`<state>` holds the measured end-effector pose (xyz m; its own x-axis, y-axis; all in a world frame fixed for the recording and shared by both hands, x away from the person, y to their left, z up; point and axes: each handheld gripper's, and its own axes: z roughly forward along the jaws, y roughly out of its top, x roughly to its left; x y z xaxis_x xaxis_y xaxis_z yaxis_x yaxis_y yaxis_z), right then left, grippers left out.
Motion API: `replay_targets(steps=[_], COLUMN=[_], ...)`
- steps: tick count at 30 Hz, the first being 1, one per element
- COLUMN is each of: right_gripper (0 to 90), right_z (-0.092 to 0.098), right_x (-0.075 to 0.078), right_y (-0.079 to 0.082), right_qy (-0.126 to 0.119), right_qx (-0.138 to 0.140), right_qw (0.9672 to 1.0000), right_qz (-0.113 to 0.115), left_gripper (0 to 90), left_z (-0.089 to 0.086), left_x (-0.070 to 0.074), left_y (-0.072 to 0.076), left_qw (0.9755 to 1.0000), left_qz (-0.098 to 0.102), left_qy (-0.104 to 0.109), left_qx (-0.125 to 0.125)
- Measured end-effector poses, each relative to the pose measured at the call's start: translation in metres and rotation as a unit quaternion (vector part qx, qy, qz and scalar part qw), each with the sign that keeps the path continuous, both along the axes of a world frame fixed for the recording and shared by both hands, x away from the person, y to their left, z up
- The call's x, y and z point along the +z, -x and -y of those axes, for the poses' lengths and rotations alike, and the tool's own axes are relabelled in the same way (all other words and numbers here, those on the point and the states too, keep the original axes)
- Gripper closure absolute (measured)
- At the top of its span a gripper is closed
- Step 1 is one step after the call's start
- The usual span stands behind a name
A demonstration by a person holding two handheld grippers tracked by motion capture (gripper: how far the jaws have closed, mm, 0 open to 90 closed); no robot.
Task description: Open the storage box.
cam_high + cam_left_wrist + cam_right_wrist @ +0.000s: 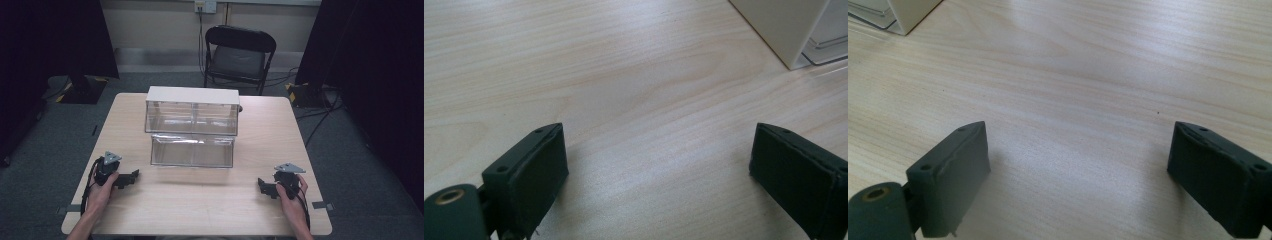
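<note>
Here, the high view showed a pale wooden table [200, 200] with a clear plastic drawer unit [192, 112] standing near its far edge, topped by a white lid, and one clear drawer [192, 150] drawn out toward the middle of the table. The left gripper [131, 176] lay near the front left corner, held in the person's left hand [100, 192], and the right gripper [262, 185] lay near the front right corner in the right hand [290, 200]; the two pointed inward toward each other, well apart from the drawer. Beyond the far edge stood a black folding chair [239, 55] on grey carpet, something neither gripper view took in. The left gripper view gave what the high view could not: its two black jaws stood wide apart with bare wood grain between them and nothing held, and a white corner of the unit [789, 30] showed at the upper right. The right gripper view likewise had its jaws spread wide and empty over the table [1073, 100], with the unit's white corner [910, 12] at the upper left.
</note>
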<state>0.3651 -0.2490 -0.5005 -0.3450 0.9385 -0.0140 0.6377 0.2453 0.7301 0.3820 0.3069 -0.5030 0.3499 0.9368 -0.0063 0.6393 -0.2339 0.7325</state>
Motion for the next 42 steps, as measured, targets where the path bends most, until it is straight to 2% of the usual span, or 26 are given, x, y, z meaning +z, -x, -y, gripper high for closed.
replay_targets(steps=[11, 16, 17, 23, 29, 37, 42], right_gripper=[9.4, 14.8, 14.5, 14.1, 14.0, 14.0, 13.9], right_z=[0.0, -0.003, -0.006, -0.019, -0.03, -0.042, -0.052], right_x=[0.0, 0.003, 0.004, 0.014, 0.027, 0.037, 0.043], right_y=[0.0, 0.001, 0.002, 0.004, 0.009, 0.014, 0.017], right_qy=[0.001, -0.004, -0.012, -0.016, -0.039, -0.053, -0.063], right_qx=[-0.003, -0.008, -0.005, 0.012, 0.035, 0.06, 0.082], right_qw=[1.0, 1.0, 0.9999, 0.9996, 0.9979, 0.9957, 0.9932], right_qz=[-0.001, -0.002, -0.001, 0.018, 0.038, 0.046, 0.053], left_gripper=[7.9, 8.0, 8.0, 7.9, 8.0, 8.0, 8.0], left_z=[0.0, 0.0, 0.0, 0.0, 0.0, 0.0, 0.0], left_x=[0.0, 0.0, 0.0, 0.0, 0.0, 0.0, 0.0], left_y=[0.0, 0.0, 0.0, 0.0, 0.0, 0.0, 0.0], left_qw=[1.0, 1.0, 1.0, 1.0, 1.0, 1.0, 1.0], left_qz=[0.0, 0.0, 0.0, 0.0, 0.0, 0.0, 0.0], left_qy=[0.001, 0.001, 0.0, 0.001, 0.001, 0.001, 0.001], left_qx=[0.001, 0.001, 0.001, 0.0, 0.001, 0.001, 0.001])
